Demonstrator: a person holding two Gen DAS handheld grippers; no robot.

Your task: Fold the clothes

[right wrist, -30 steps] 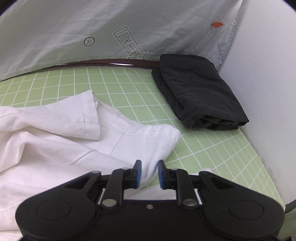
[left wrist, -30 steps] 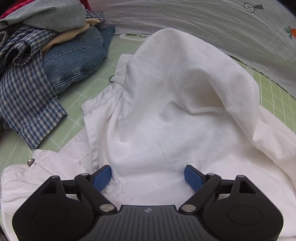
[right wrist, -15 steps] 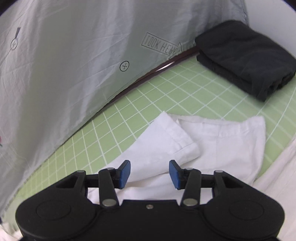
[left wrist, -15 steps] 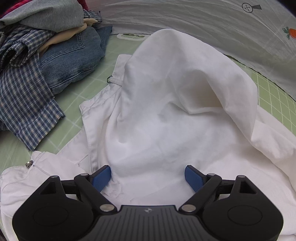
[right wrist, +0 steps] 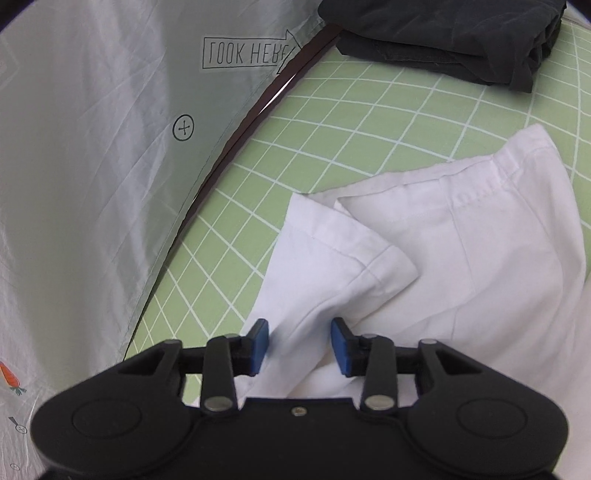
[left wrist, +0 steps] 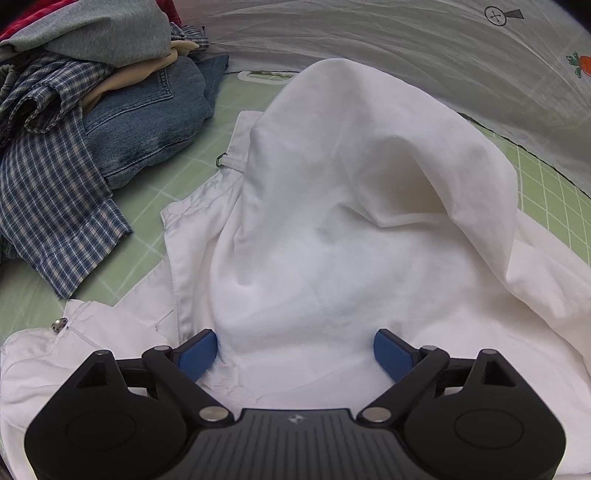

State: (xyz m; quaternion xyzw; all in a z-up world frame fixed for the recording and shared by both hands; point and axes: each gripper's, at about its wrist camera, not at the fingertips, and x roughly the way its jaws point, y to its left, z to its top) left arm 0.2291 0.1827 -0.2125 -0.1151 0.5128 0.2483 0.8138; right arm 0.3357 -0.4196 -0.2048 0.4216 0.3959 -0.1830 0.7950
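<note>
White trousers (left wrist: pixel 332 229) lie rumpled on a green grid mat (left wrist: pixel 155 184), one part humped up in the middle of the left wrist view. My left gripper (left wrist: pixel 295 352) is wide open, its blue pads either side of a white fold near the waistband. In the right wrist view the two white leg ends (right wrist: pixel 424 258) lie overlapped on the mat (right wrist: pixel 351 122). My right gripper (right wrist: pixel 299 345) is open with a ridge of the nearer leg between its pads.
A pile of unfolded clothes, with blue jeans (left wrist: pixel 147 110) and a checked shirt (left wrist: pixel 48 177), sits at the left. A folded black garment (right wrist: pixel 443 33) lies at the mat's far corner. A grey printed cloth backdrop (right wrist: pixel 92 147) borders the mat.
My right gripper has opened, swung left and moved over the trouser leg ends. The left gripper stays open and has hardly moved.
</note>
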